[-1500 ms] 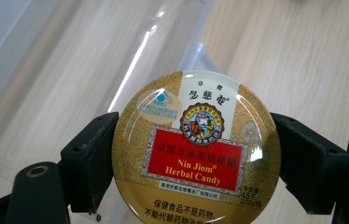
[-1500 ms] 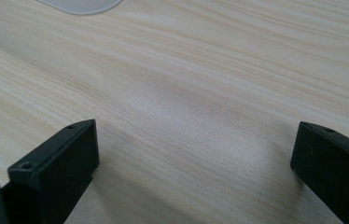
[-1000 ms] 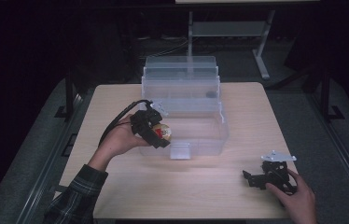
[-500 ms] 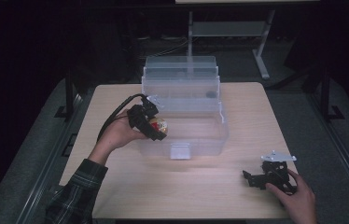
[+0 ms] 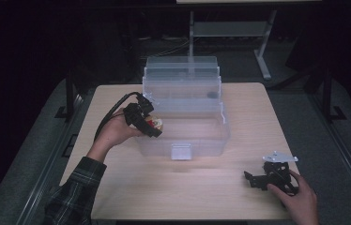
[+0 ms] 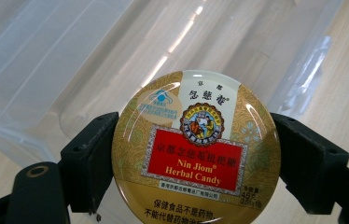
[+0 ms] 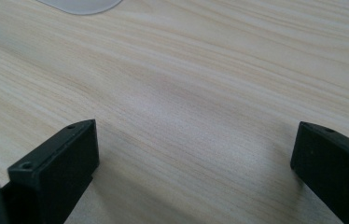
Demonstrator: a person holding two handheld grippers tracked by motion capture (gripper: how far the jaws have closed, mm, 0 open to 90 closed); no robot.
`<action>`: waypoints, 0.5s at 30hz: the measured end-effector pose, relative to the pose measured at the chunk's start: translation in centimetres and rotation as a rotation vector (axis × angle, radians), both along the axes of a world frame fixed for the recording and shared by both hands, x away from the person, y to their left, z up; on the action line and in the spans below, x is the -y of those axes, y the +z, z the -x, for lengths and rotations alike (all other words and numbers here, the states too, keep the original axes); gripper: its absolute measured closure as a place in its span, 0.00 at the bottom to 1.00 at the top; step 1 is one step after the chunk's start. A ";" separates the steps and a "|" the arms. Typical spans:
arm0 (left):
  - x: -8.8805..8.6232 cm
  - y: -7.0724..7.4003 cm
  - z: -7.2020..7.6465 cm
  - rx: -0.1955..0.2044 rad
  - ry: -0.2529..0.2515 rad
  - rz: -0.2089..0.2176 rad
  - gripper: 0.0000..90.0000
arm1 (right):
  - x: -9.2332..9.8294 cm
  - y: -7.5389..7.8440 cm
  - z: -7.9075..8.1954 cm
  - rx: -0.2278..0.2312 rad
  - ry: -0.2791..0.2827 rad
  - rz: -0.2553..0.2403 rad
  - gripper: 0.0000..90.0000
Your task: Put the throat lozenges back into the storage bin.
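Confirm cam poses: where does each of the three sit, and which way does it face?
High view: above the person's side, looking forward and down on the table; both forearms, left gripper, right gripper.
Left gripper view: rides the left gripper, looking along its jaws at the herbal candy tin over the clear plastic bin.
Right gripper view: rides the right gripper, facing bare tabletop between open jaws.
Shared: high and left gripper views both show tin and bin.

The high view is dim, its surroundings black; only the table (image 5: pixel 183 187) is lit. Glare streaks the clear plastic box (image 6: pixel 70 56). Both gripper views are bright, with soft shadows.
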State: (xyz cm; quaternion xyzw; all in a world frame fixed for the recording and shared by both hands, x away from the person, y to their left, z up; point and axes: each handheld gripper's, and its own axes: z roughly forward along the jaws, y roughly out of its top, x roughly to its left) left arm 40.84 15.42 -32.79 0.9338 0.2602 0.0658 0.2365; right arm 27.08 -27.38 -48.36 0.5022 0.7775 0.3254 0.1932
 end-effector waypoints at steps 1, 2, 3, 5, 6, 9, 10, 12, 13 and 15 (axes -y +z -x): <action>-0.1 -0.1 -0.1 0.000 0.001 -0.002 0.22 | 0.0 0.0 0.0 0.000 0.000 0.000 0.01; -0.2 -0.1 -0.2 -0.005 0.005 -0.001 0.22 | 0.0 0.0 0.0 0.000 0.000 0.000 0.01; -0.3 -0.2 -0.3 -0.003 0.008 -0.003 0.22 | 0.0 0.0 0.0 0.000 0.000 0.000 0.01; -0.5 -0.3 -0.4 -0.003 0.014 -0.005 0.22 | 0.0 0.0 0.0 0.000 0.000 0.000 0.01; -0.6 -0.5 -0.6 -0.005 0.019 -0.007 0.22 | 0.0 0.0 0.0 -0.001 0.000 0.000 0.01; -0.7 -0.7 -0.8 -0.008 0.021 -0.015 0.22 | 0.0 0.0 0.0 -0.001 -0.001 -0.001 0.01; -0.8 -0.7 -0.8 -0.007 0.027 -0.015 0.22 | 0.0 0.0 0.0 0.000 0.000 0.000 0.01; -0.9 -0.9 -1.0 -0.012 0.027 -0.014 0.22 | 0.0 0.0 0.0 0.000 0.000 0.000 0.01; -1.0 -1.0 -1.1 -0.013 0.028 -0.018 0.22 | 0.0 0.0 0.0 0.000 0.000 0.000 0.01; -1.1 -1.2 -1.2 -0.016 0.034 -0.016 0.22 | 0.0 0.0 0.0 0.000 0.000 0.000 0.01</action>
